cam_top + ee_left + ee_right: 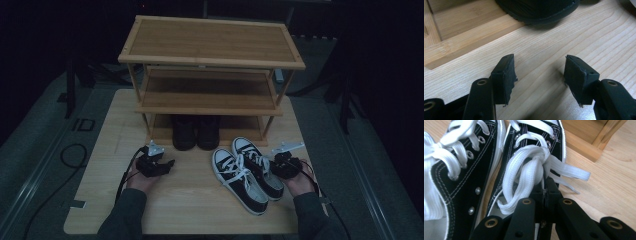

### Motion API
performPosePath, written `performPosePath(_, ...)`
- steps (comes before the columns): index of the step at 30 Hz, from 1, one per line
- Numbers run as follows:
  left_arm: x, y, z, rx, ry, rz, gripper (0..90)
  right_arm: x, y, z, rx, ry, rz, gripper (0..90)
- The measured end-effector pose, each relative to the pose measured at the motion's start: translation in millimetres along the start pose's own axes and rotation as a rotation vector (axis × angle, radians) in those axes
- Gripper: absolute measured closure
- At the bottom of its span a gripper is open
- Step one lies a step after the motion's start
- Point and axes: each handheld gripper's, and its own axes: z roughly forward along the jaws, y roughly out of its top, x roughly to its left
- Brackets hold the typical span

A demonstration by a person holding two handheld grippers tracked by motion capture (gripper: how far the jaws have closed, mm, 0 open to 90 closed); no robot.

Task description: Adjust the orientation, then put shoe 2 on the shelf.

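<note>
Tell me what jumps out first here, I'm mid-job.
A pair of black sneakers with white laces sits on the table at front right of the three-tier wooden shoe rack. The right gripper is shut beside one sneaker's lace bow. The left gripper is open over bare wood.

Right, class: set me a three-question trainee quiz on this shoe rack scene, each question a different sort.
1. True or false: the left gripper holds a shoe.
2. The right gripper is shut at which sneaker? A) the one nearer it B) the farther one C) neither
3. Fill in: the black boots stand on the rack's ___ shelf.

Key: 1 false, its fingers stand open over bare table. 2 A. 3 bottom.
</note>
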Motion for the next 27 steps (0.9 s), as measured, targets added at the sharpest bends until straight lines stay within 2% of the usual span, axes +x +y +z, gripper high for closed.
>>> performPosePath(3,0.2,0.1,0.1,0.0,0.0,0.001,42.5,-0.7,1.0,0.7,0.01,0.015,0.012,86.6)
performPosePath(6,0.3,0.1,0.1,-0.001,0.0,0.001,42.5,-2.5,2.5,-0.4,0.039,0.032,0.008,79.6)
performPosePath(10,0.3,0.0,0.0,0.0,0.0,0.001,42.5,-1.6,4.8,-6.2,0.053,0.015,-0.017,72.9)
performPosePath(18,0.4,0.0,-0.2,0.001,-0.001,0.001,42.5,-2.4,9.0,-21.3,0.091,0.026,-0.05,57.7)
performPosePath(27,-0.2,-0.2,-0.2,0.001,0.004,-0.001,42.5,-8.7,10.1,-37.7,0.131,0.024,-0.075,55.1)
